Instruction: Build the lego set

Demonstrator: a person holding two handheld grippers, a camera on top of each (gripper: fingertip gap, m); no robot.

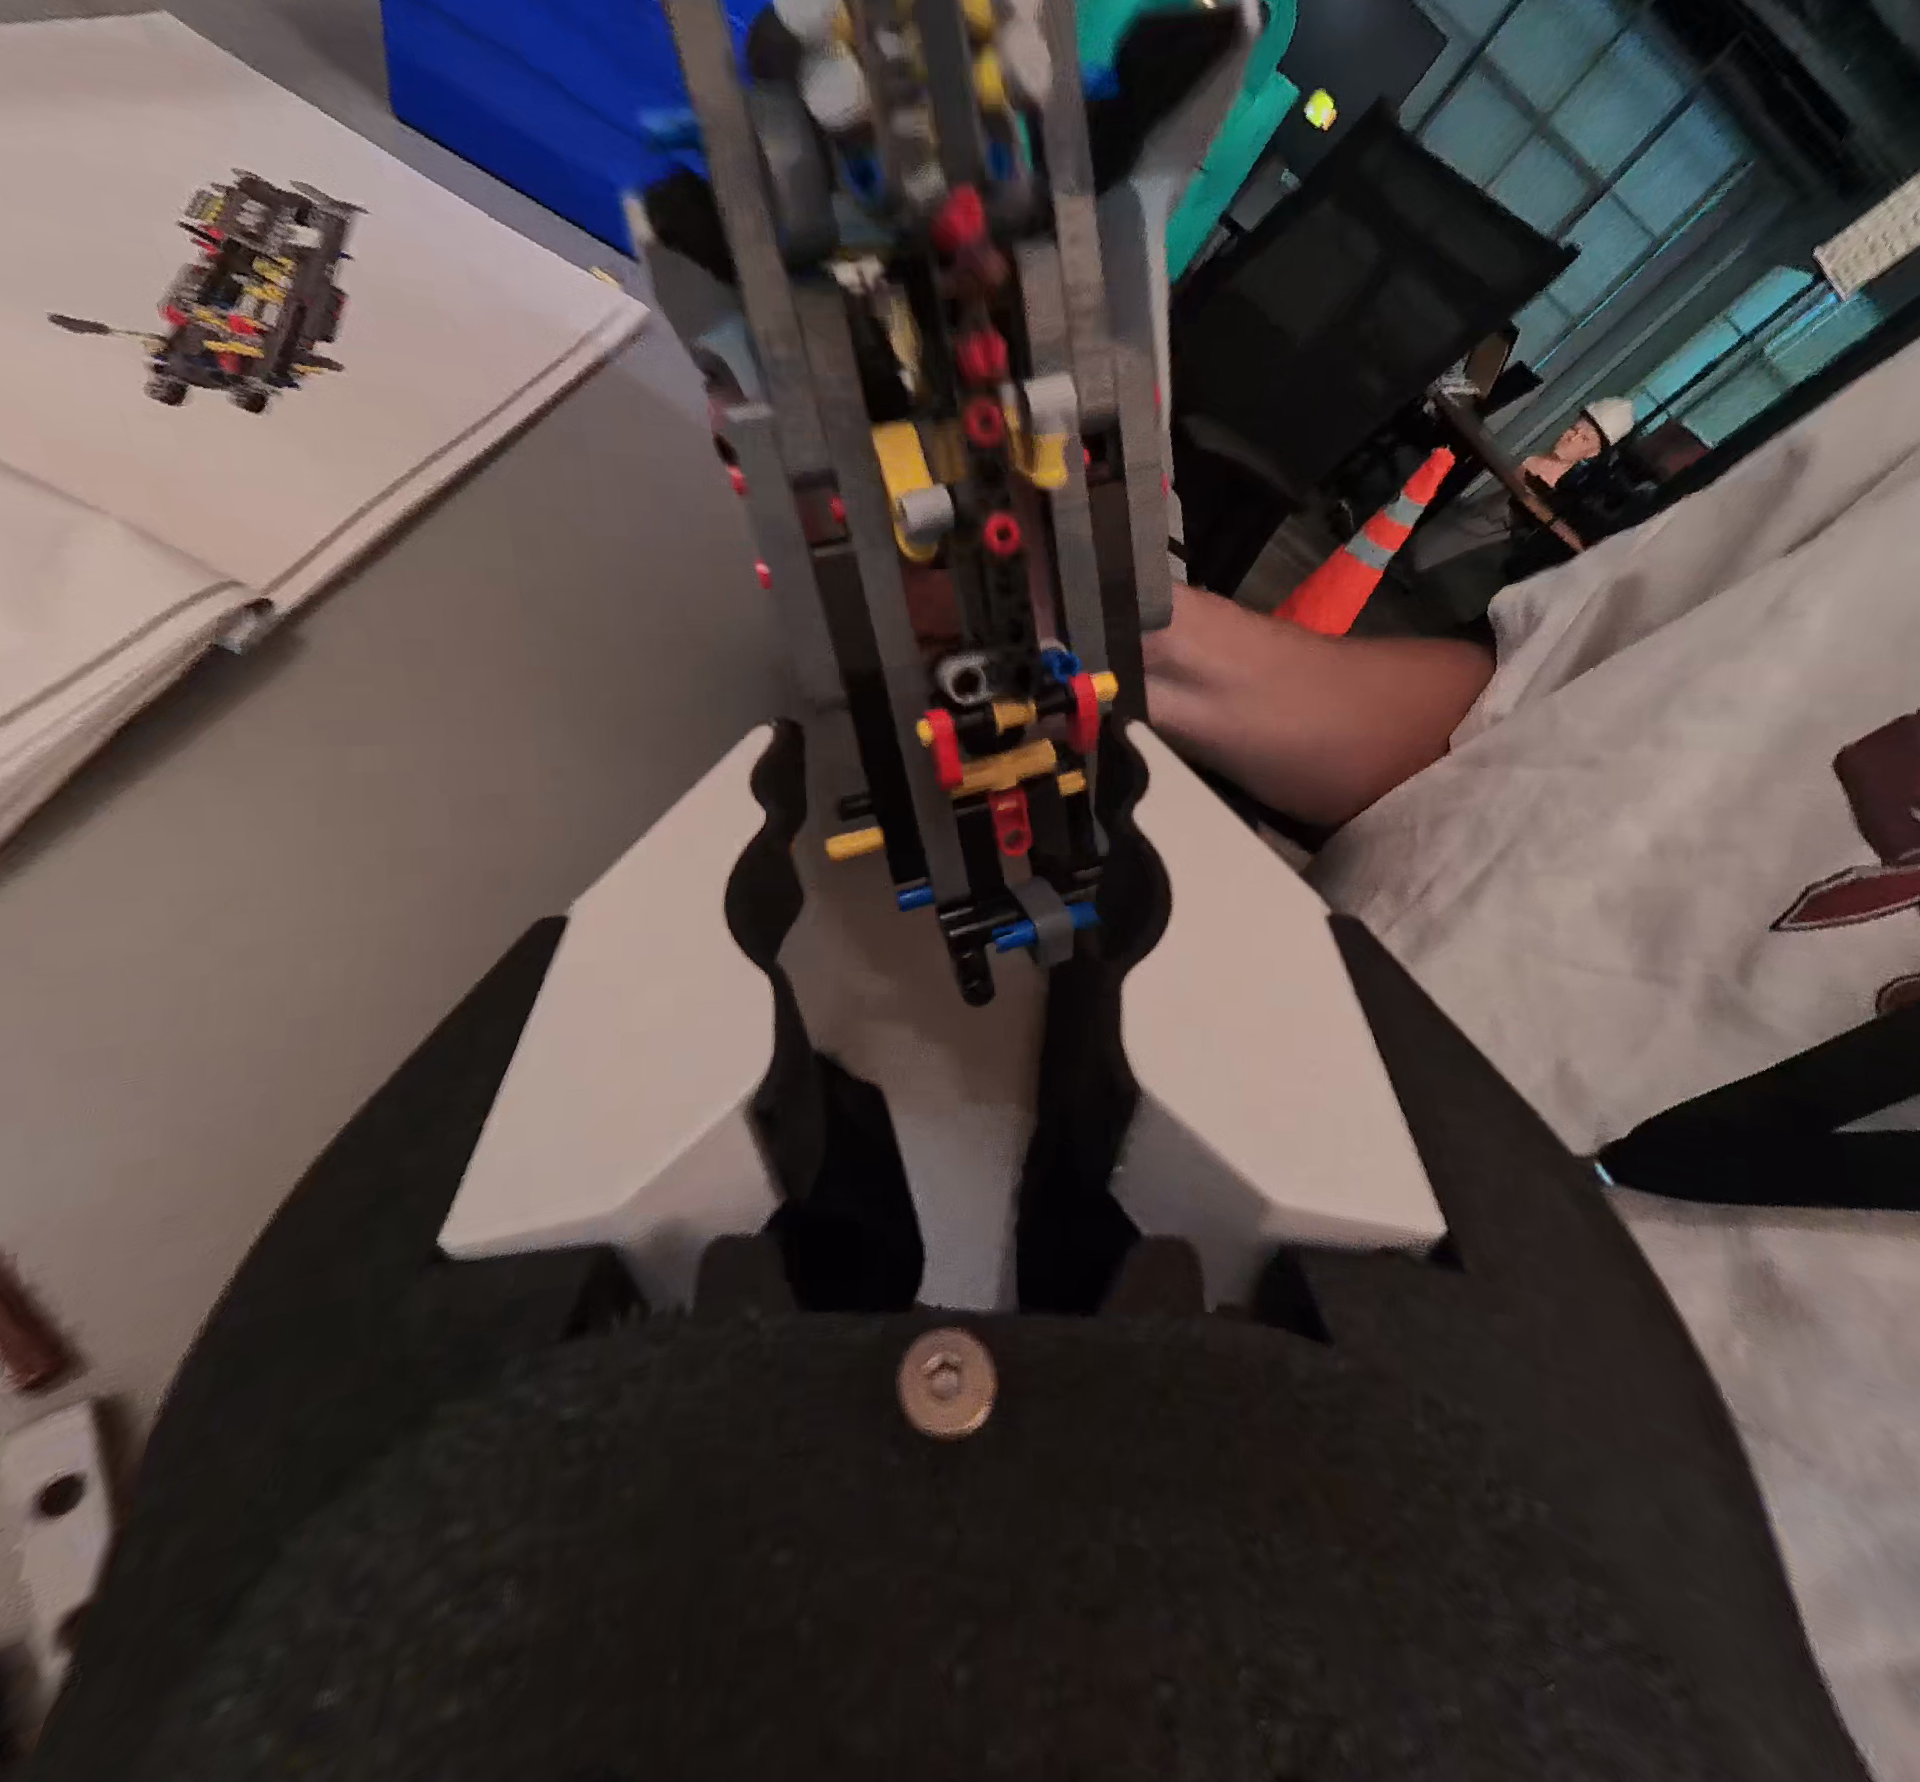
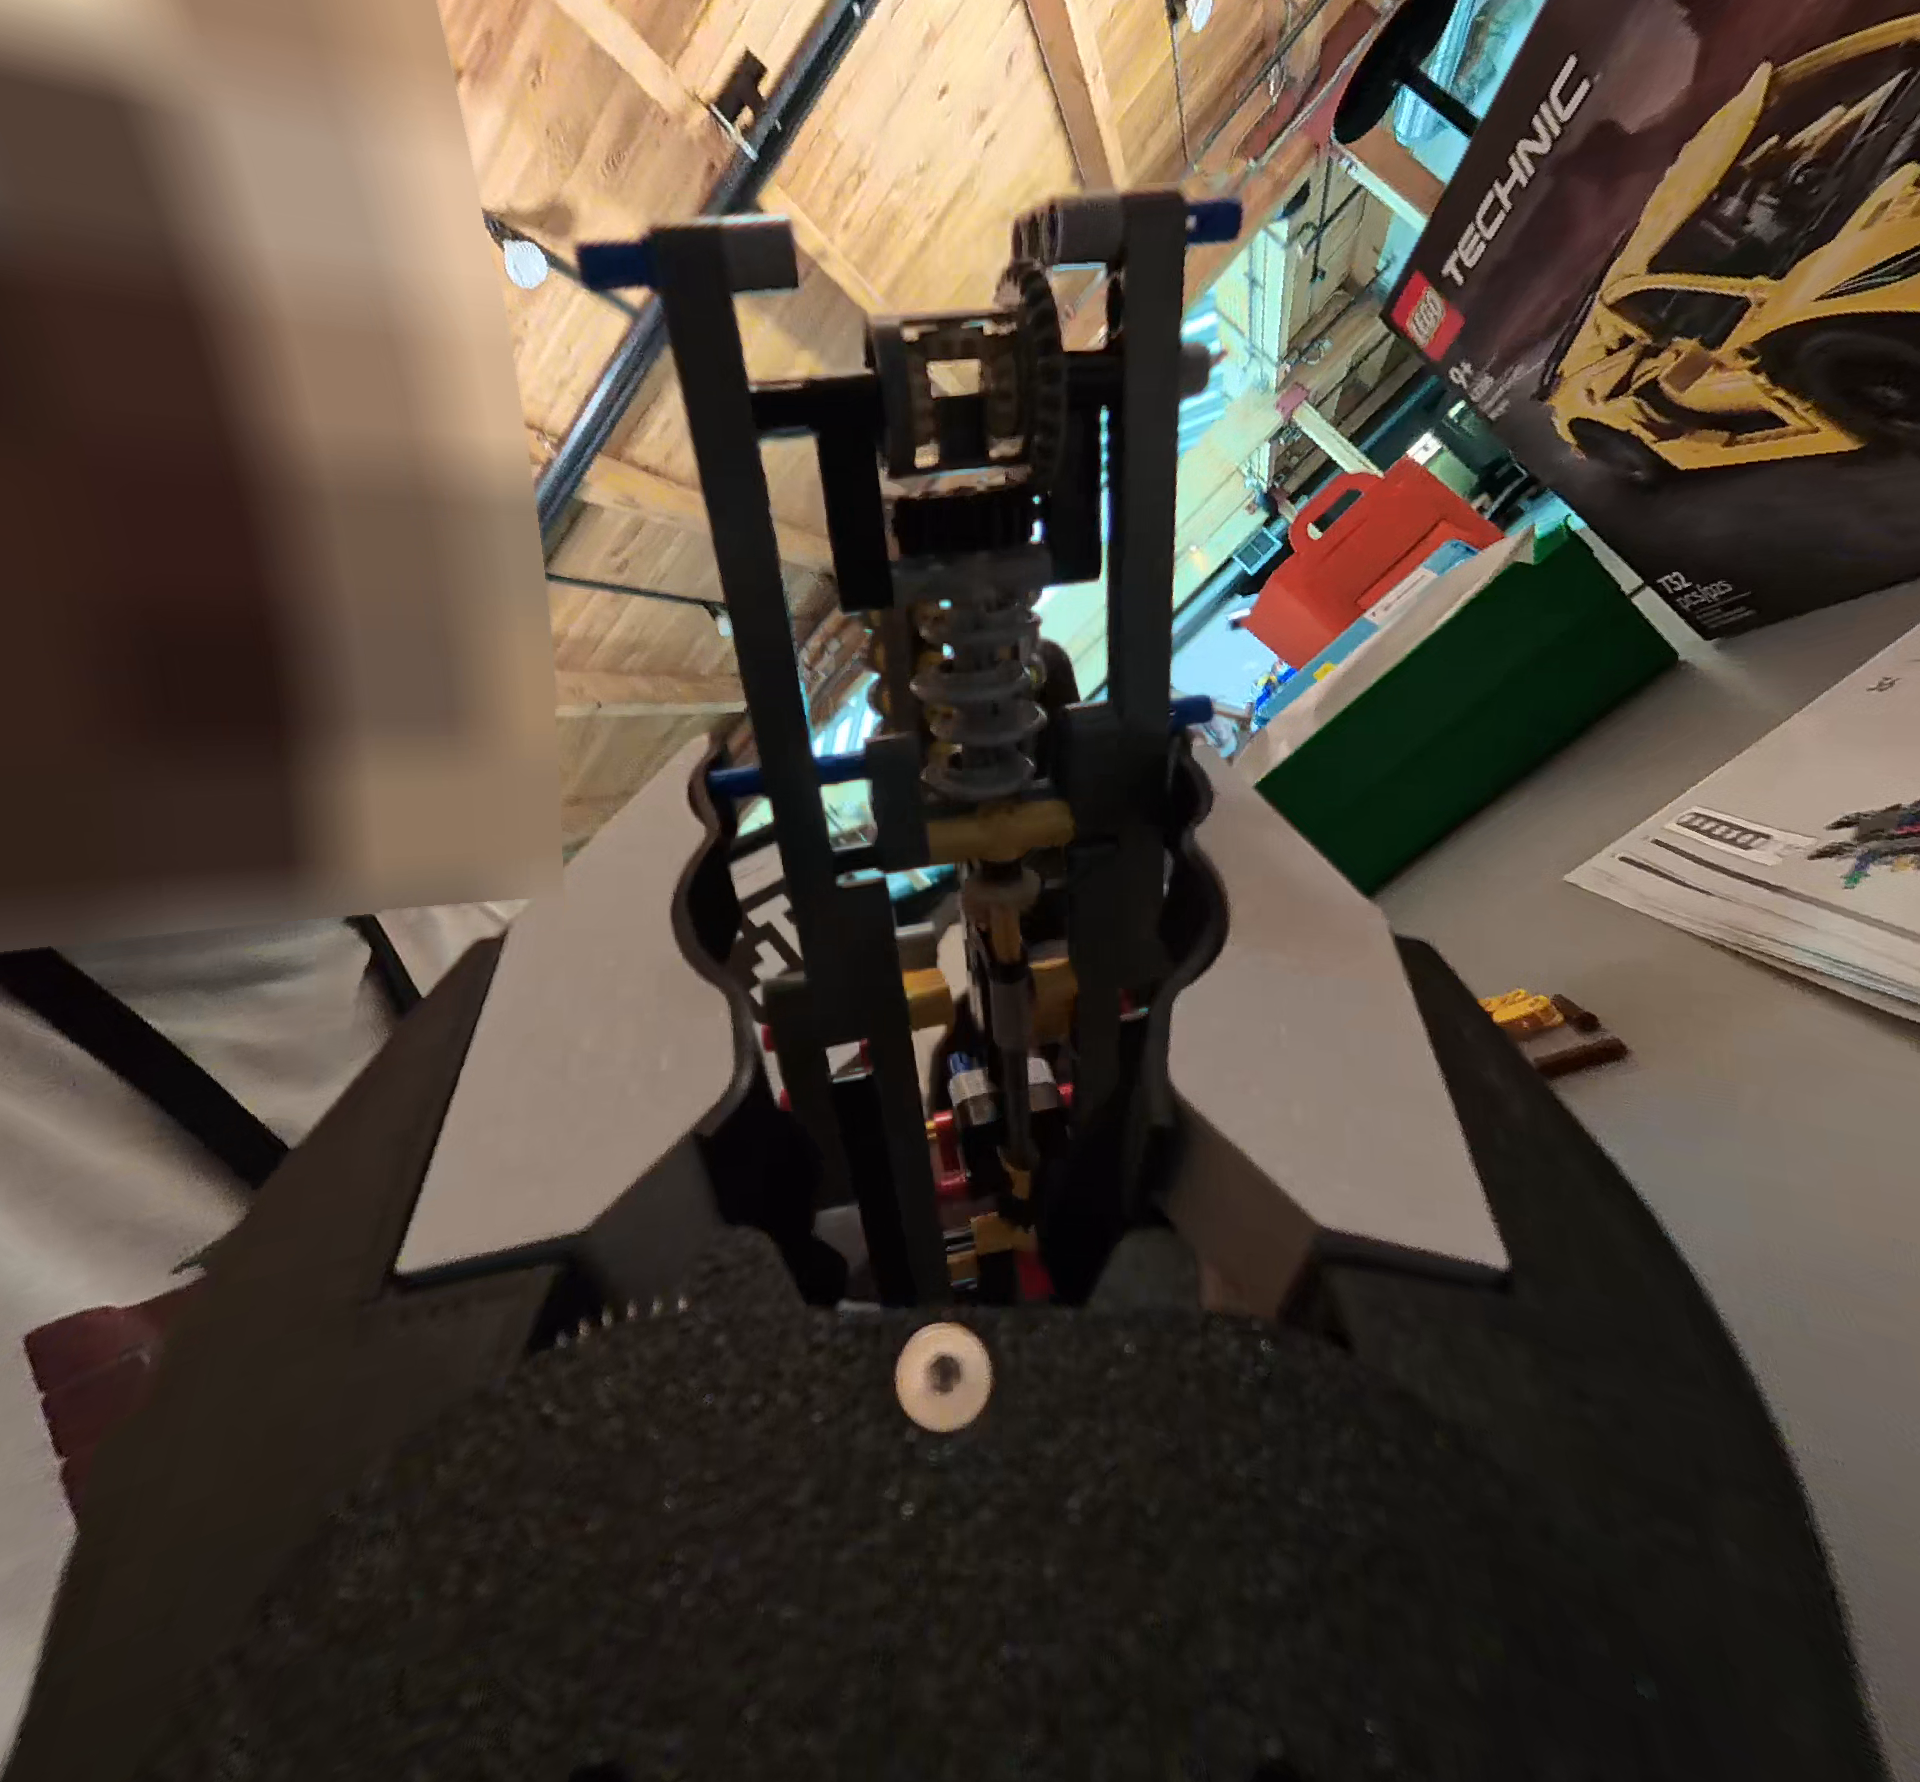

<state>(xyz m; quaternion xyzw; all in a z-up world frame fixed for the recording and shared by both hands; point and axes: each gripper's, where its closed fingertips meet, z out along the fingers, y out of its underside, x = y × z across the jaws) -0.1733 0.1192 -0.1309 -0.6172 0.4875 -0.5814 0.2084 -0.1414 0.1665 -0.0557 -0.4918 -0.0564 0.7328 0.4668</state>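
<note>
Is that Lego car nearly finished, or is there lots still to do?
Partly built. Done: a long chassis with dark beams, gears and a grey spring already fitted. In hand: both grippers, left and right, have their jaws clamped on it, lifted off the table. Left: no yellow bodywork like the car on the box yet, loose pieces wait, and the manual lies open.
</note>
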